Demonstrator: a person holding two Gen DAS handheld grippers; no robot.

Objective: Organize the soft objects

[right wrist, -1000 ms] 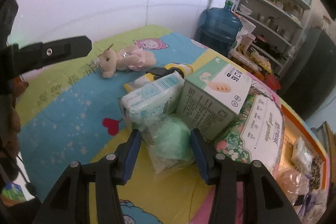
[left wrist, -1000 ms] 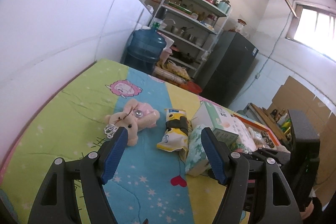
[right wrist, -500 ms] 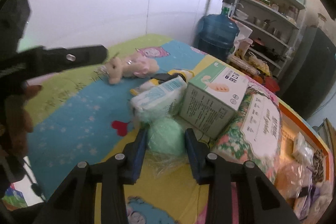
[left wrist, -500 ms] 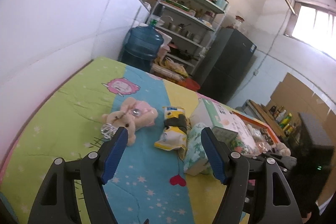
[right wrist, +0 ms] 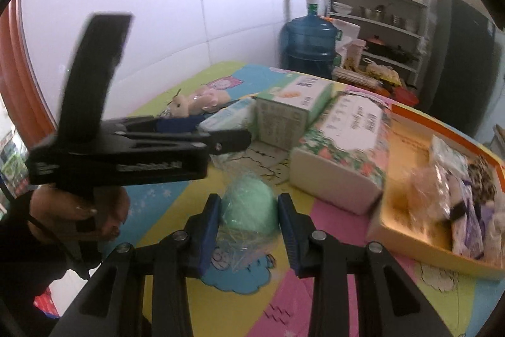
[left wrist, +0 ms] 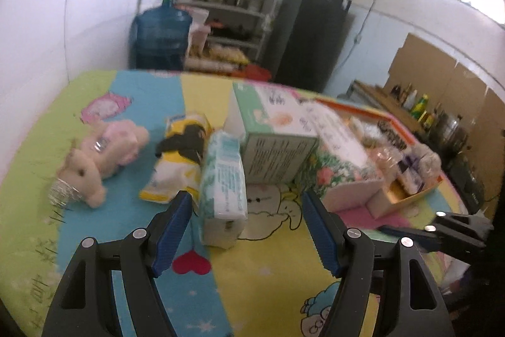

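One green ball (right wrist: 249,209) in clear wrap sits between the pads of the right gripper (right wrist: 247,225), which are pressed on its two sides; it hangs just above the patterned mat (right wrist: 331,299). One plush toy (left wrist: 98,157) lies on its side on the blue stripe, with one yellow-and-black pouch (left wrist: 180,157) just beside it. One tissue pack (left wrist: 224,179) stands on end, touching one green-and-white box (left wrist: 273,133); one floral box (right wrist: 344,147) lies against that box on the far side. One orange-rimmed tray (right wrist: 407,239), beside the floral box, holds several small wrapped soft items, too blurred to count. One blue water jug (left wrist: 161,37) stands past the mat's far edge.

The left gripper (left wrist: 247,229) is tilted downward with its jaws wide apart and empty, the tissue pack just ahead between the fingertips' lines. In the right wrist view a hand (right wrist: 79,210) grasps its handle, and it crosses in front of the plush toy. The right gripper also points downward toward the mat.
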